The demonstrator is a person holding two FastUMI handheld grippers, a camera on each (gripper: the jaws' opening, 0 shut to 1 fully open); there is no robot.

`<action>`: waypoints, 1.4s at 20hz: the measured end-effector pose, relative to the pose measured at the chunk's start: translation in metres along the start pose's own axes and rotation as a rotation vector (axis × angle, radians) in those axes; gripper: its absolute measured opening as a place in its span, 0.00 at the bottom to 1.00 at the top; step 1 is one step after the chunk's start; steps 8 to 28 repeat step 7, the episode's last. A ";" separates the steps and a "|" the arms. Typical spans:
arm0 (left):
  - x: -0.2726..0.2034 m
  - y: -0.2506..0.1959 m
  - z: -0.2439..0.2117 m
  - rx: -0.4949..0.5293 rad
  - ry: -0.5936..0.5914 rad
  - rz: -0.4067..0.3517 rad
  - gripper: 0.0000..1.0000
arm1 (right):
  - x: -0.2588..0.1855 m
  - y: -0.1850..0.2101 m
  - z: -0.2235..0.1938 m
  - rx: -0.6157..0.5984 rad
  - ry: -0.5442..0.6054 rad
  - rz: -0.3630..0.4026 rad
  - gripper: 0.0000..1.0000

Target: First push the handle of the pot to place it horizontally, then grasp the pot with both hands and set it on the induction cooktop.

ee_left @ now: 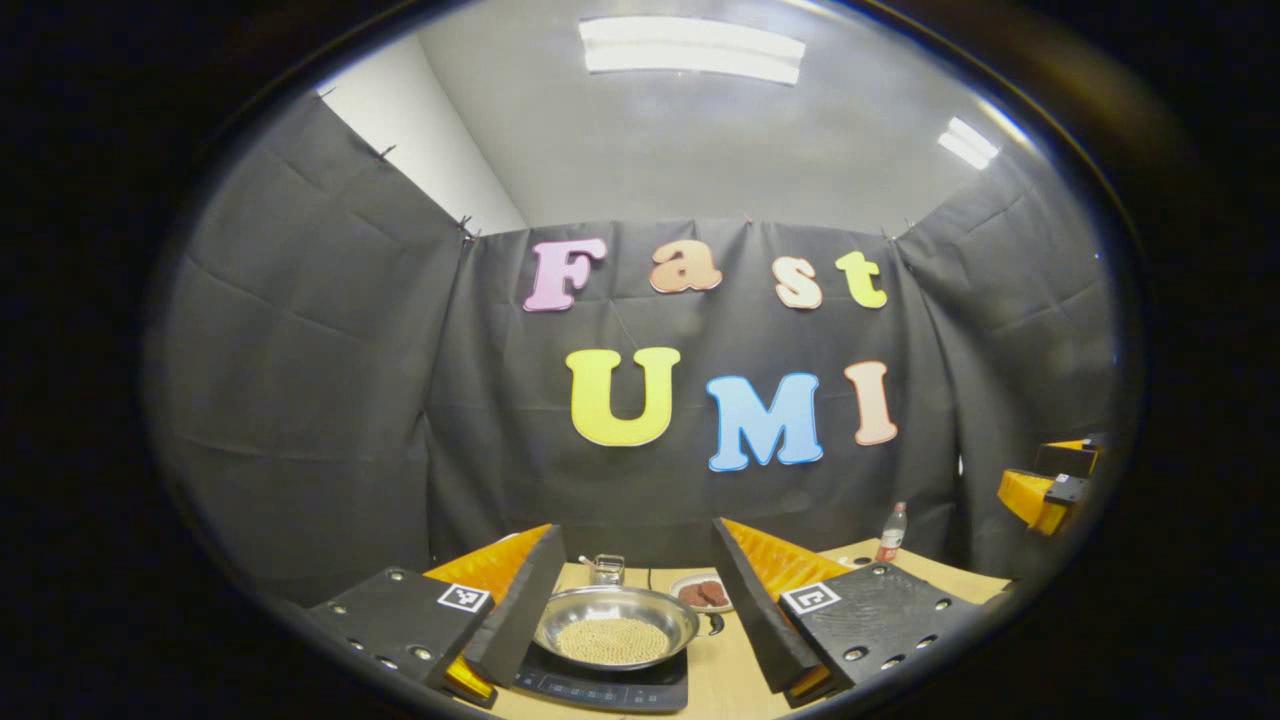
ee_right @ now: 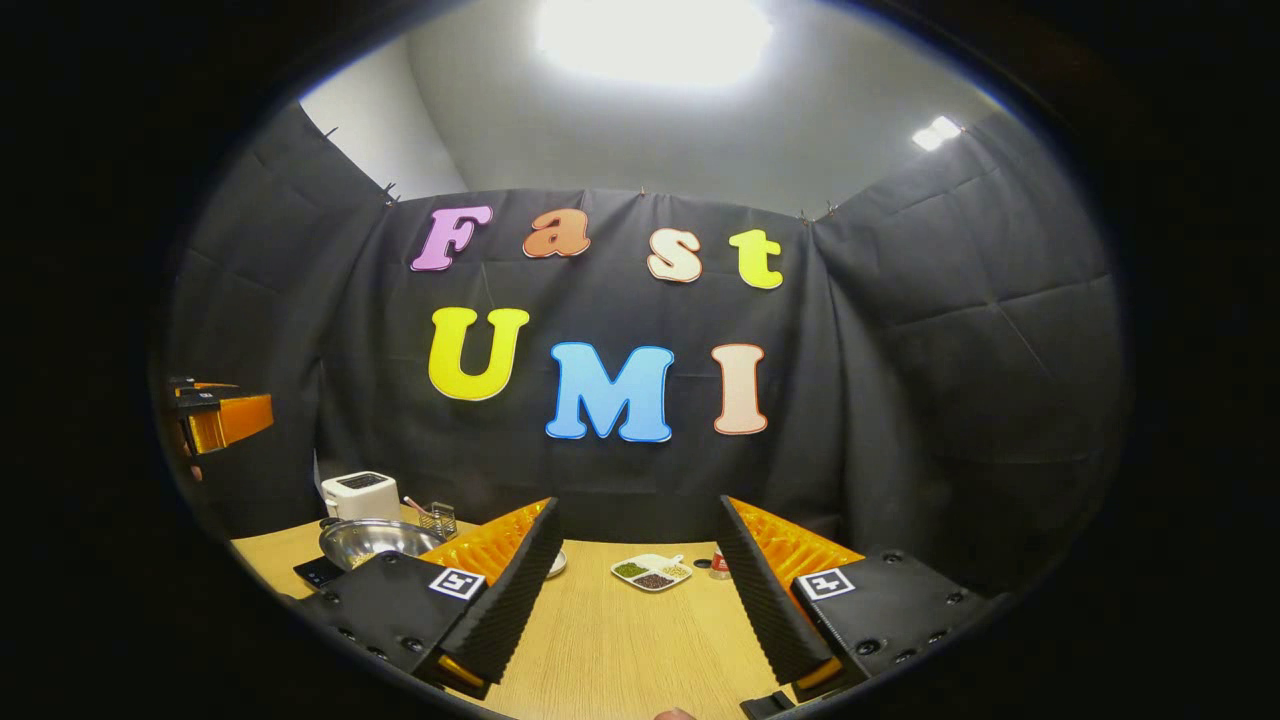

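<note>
A steel pot (ee_left: 615, 625) filled with small pale grains rests on the black induction cooktop (ee_left: 600, 688), low between the fingers of my left gripper (ee_left: 636, 555). That gripper is open, holds nothing and hangs above and short of the pot. The pot's handle is not clear to see. In the right gripper view the pot (ee_right: 375, 540) and cooktop (ee_right: 318, 572) lie far to the left. My right gripper (ee_right: 637, 545) is open over bare wooden table (ee_right: 620, 640), well apart from the pot. Each gripper also appears raised at the other view's edge (ee_left: 1045, 490) (ee_right: 215, 415).
Behind the pot stand a small wire basket (ee_left: 607, 568) and a plate of dark red food (ee_left: 703, 593); a bottle (ee_left: 892, 532) is at the back right. A white toaster (ee_right: 360, 493) and a divided dish of beans (ee_right: 652, 572) sit near the black wall.
</note>
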State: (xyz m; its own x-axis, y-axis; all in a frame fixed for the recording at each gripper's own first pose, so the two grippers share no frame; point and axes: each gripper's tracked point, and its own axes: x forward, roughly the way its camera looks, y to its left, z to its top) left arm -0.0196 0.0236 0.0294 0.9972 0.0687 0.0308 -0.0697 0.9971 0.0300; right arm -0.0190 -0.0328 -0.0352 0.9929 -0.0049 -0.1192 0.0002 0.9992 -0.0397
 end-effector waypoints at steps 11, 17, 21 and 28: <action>0.001 -0.001 0.004 0.016 -0.009 0.001 0.87 | 0.002 0.001 0.003 -0.002 -0.010 0.007 0.97; 0.001 -0.001 0.004 0.016 -0.009 0.001 0.87 | 0.002 0.001 0.003 -0.002 -0.010 0.007 0.97; 0.001 -0.001 0.004 0.016 -0.009 0.001 0.87 | 0.002 0.001 0.003 -0.002 -0.010 0.007 0.97; 0.001 -0.001 0.004 0.016 -0.009 0.001 0.87 | 0.002 0.001 0.003 -0.002 -0.010 0.007 0.97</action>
